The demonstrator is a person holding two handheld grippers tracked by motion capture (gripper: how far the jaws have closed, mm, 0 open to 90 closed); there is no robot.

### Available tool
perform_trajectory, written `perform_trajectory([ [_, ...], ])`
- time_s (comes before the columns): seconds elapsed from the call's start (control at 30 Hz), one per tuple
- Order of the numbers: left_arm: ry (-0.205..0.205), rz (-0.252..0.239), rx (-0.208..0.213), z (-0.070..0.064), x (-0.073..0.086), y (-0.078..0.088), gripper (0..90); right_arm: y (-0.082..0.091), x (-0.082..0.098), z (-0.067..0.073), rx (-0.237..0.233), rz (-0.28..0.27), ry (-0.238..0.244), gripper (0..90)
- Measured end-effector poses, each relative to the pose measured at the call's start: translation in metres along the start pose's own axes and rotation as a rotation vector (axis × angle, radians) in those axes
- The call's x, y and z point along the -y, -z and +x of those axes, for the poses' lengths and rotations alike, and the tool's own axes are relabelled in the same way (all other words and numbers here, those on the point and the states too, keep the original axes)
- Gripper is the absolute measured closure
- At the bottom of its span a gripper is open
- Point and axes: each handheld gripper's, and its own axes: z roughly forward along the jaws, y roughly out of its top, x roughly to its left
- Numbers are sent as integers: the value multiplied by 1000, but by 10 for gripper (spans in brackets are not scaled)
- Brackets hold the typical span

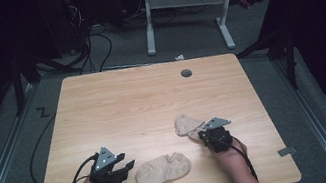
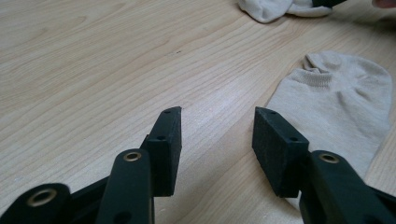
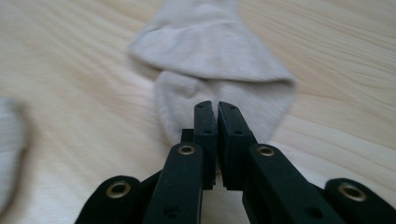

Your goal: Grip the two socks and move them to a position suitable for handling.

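No writing, label, brand, number or sign can be read on anything here.

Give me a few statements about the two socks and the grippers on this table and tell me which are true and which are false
1. Two beige socks lie on the wooden table. True: the flat sock lies near the front edge, the folded sock farther back.
2. The left gripper is clamped on the flat sock. False: its jaws stand open over bare wood, the sock beside them.
3. The right gripper is closed on the folded sock. True: its jaws pinch the fabric's near edge.
4. The two socks are stacked. False: they lie apart.
5. A grey round cap sits in the tabletop near the far edge. True.
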Motion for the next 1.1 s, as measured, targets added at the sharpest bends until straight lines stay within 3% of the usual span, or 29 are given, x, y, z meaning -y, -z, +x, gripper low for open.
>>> perform_trajectory([
  [0.3, -3, 1, -3, 0, 1, 2, 528, -9, -13, 46, -135, -13, 97, 859],
  [0.37, 0, -1, -7, 1, 2, 4, 528, -11, -19, 53, -130, -16, 117, 841],
  [0.57, 12, -4, -21, 4, 6, 9, 528, -14, -46, 58, -67, -91, 105, 743],
  [0.8, 22, -7, -31, 7, 9, 14, 527, -49, -63, 58, -21, -19, 105, 649],
  [0.9, 25, -3, -33, 8, 11, 16, 528, -58, -63, 57, -7, -6, 108, 692],
  [1.03, 28, -5, -31, 8, 12, 15, 527, -57, -64, 57, -3, -4, 117, 877],
  [1.1, 28, -6, -31, 8, 12, 15, 527, -52, -65, 56, 1, -30, 105, 882],
])
